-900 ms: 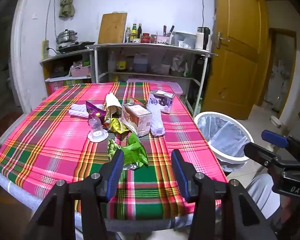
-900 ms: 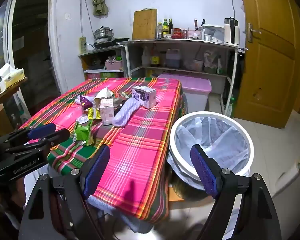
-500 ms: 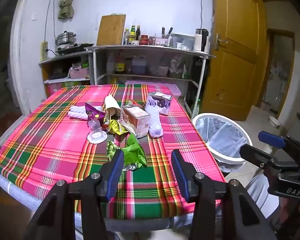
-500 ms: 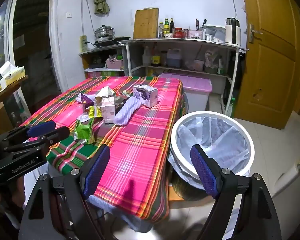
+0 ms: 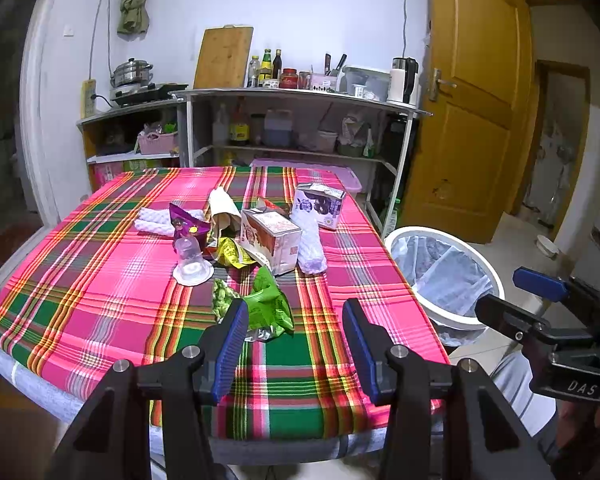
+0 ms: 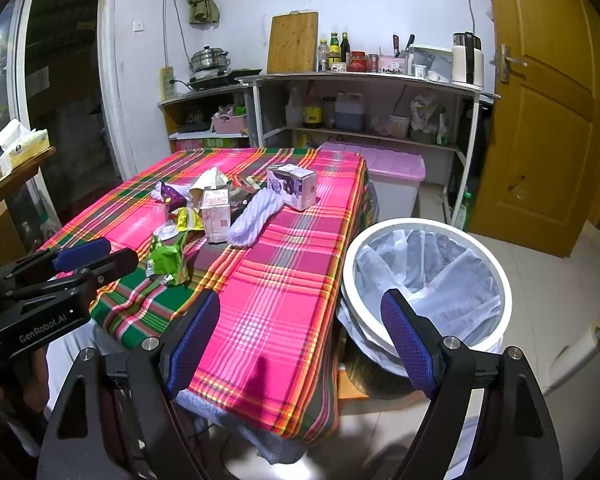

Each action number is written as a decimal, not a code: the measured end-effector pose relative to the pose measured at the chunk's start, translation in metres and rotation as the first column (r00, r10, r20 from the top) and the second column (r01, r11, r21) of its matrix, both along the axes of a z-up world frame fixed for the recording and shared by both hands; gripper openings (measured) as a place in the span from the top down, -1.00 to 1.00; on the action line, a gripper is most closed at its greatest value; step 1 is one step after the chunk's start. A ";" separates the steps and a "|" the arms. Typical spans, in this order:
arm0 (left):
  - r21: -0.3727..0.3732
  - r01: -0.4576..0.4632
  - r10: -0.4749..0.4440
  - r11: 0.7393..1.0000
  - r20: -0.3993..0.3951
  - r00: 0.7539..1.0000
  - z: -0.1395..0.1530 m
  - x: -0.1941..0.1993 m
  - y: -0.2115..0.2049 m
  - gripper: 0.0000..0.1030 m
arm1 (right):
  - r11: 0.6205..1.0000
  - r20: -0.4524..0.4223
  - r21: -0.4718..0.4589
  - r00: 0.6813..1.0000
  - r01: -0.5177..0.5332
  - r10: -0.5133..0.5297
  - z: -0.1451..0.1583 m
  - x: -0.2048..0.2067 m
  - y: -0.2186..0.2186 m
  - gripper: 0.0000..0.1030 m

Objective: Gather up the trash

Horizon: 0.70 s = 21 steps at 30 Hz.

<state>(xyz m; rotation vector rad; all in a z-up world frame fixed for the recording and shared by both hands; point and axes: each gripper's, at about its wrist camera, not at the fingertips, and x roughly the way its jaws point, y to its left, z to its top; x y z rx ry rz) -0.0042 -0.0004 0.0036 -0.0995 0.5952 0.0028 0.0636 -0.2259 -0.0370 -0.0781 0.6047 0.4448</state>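
Several pieces of trash lie clustered near the middle of a table covered with a pink, green and yellow plaid cloth point(image 5: 100, 276). Nearest the front edge is a crumpled green foil wrapper point(image 5: 266, 306). Behind it are a clear plastic cup turned upside down point(image 5: 191, 262), a yellow crumpled wrapper point(image 5: 232, 254) and a pink-and-white carton box point(image 5: 272, 238). A purple foil wrapper point(image 5: 186, 226) stands behind the cup, with white foam sheets point(image 5: 156, 220) to its left and a beige paper cone point(image 5: 223, 208) beside it. A pale lilac foam netting sleeve point(image 5: 310, 240) lies just right of the carton, and a white-and-purple carton box point(image 5: 320, 204) sits behind that sleeve. The left gripper point(image 5: 294, 338) hangs above the front edge of the cloth, its blue-padded fingers spread apart and holding nothing; the green wrapper shows just beyond its left finger. The right gripper point(image 6: 300, 340) is positioned off the table's right corner, fingers likewise spread wide and unloaded. A round white-rimmed bin with a translucent liner point(image 6: 424, 276) stands on the tiled floor just beside the table's right side. Behind the table are a metal shelf unit point(image 5: 300, 98) carrying bottles and jars, a wooden cutting board point(image 5: 224, 58) leaning on the white wall, a steel pot point(image 5: 132, 74) on a cooktop, a pink-lidded storage box point(image 6: 392, 178) and a brown wooden door point(image 5: 472, 120).
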 end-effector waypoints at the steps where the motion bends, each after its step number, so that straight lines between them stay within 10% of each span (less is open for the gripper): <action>1: 0.001 -0.002 0.002 1.000 -0.002 1.000 0.000 0.000 0.000 0.06 | 1.000 0.000 0.000 1.000 0.001 -0.001 0.000 0.000 0.000 -0.61; 21: 0.001 0.009 -0.009 1.000 -0.014 1.000 -0.007 0.005 -0.001 0.06 | 1.000 -0.007 -0.006 1.000 0.000 0.000 0.000 0.001 0.000 -0.61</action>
